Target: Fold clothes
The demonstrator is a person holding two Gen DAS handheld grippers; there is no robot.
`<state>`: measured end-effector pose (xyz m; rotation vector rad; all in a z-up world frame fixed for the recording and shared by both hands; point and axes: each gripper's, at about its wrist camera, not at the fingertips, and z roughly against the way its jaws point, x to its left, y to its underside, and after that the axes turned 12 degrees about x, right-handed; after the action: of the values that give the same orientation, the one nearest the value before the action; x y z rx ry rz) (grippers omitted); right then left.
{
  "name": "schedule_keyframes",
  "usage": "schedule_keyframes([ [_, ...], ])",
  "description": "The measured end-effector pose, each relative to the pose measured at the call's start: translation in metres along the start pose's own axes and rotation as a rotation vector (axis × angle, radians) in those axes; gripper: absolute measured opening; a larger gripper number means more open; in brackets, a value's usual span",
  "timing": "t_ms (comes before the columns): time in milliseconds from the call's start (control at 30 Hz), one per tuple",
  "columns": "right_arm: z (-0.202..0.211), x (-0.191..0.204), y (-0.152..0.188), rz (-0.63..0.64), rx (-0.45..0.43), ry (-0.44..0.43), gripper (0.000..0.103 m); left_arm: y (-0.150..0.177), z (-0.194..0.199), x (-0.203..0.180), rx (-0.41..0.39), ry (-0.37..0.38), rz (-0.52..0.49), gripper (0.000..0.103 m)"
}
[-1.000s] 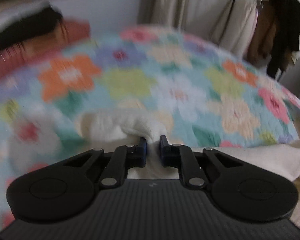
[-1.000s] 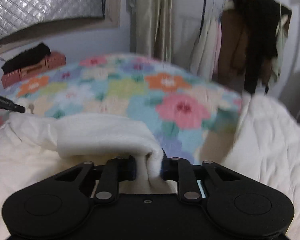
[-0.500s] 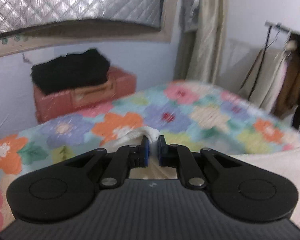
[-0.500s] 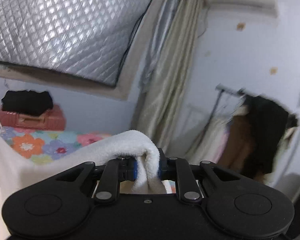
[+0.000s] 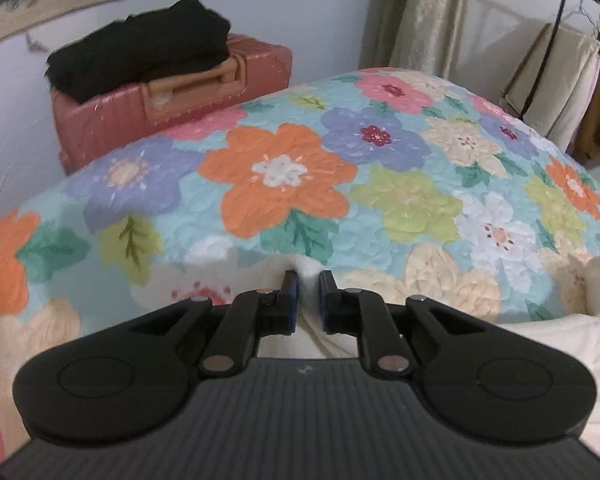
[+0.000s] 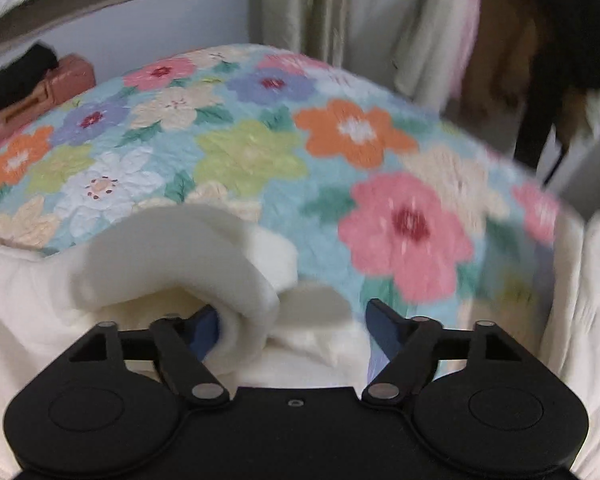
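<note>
1. Cream fleece, the garment (image 5: 309, 276) you are folding, lies on the flowered quilt (image 5: 280, 176) of the bed.
2. Your left gripper (image 5: 309, 298) is pinched tight on a fold of that garment (image 6: 188, 256), right at its near edge.
3. Your right gripper (image 6: 292, 328) has its jaws opening wide; a thick roll of the garment rests against the left-hand pad, and the other pad stands clear of it.
4. Against the far wall, a pink suitcase (image 5: 172, 100) is closed, with a folded black garment (image 5: 140, 48) lying on its lid.
</note>
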<state>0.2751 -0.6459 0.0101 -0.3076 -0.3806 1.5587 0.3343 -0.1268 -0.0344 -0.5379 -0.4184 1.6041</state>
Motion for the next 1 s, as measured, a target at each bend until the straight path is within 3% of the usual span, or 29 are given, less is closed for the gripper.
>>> schedule_keyframes([
  [133,-0.001,-0.035,0.028,-0.219,0.016,-0.181,0.085,-0.015,0.0,0.001,-0.052,-0.168,-0.046,0.009],
  [267,0.0,-0.062,0.063,-0.409,0.004,-0.312,0.086,-0.019,0.016,0.001,-0.018,-0.038,-0.098,0.009],
  [400,-0.022,-0.07,0.071,-0.497,0.041,-0.448,0.086,-0.011,0.028,-0.042,-0.01,0.089,-0.234,0.014],
  [433,-0.029,-0.069,0.068,-0.509,0.045,-0.455,0.086,-0.008,0.029,-0.058,-0.009,0.133,-0.273,0.02],
  [467,-0.036,-0.067,0.064,-0.52,0.047,-0.457,0.086,-0.004,0.03,-0.073,-0.006,0.166,-0.307,0.033],
  [533,-0.042,-0.059,0.05,-0.459,0.024,-0.407,0.083,0.007,0.029,-0.101,0.006,0.22,-0.409,0.043],
  [567,-0.043,-0.053,0.041,-0.407,0.005,-0.37,0.077,0.013,0.028,-0.114,0.011,0.234,-0.463,0.043],
  [600,-0.043,-0.047,0.033,-0.342,-0.01,-0.356,0.053,0.019,0.026,-0.123,0.011,0.232,-0.507,0.043],
  [633,-0.043,-0.041,0.025,-0.274,-0.023,-0.345,0.015,0.024,0.024,-0.132,0.007,0.232,-0.546,0.043],
  [667,-0.041,-0.036,0.016,-0.232,-0.029,-0.344,0.011,0.028,0.023,-0.139,0.004,0.237,-0.581,0.043],
  [733,-0.035,-0.026,-0.005,-0.156,-0.036,-0.345,0.011,0.03,0.019,-0.15,-0.002,0.273,-0.623,0.043],
  [833,-0.022,-0.017,-0.053,-0.183,-0.076,-0.35,0.011,0.025,0.01,-0.163,0.002,0.32,-0.624,0.045],
  [933,0.009,0.002,-0.111,-0.169,-0.218,-0.392,0.011,0.013,-0.005,-0.171,0.037,0.353,-0.551,0.046],
  [1000,0.035,0.018,-0.141,-0.138,-0.342,-0.419,0.018,0.005,-0.014,-0.174,0.063,0.323,-0.493,0.046],
])
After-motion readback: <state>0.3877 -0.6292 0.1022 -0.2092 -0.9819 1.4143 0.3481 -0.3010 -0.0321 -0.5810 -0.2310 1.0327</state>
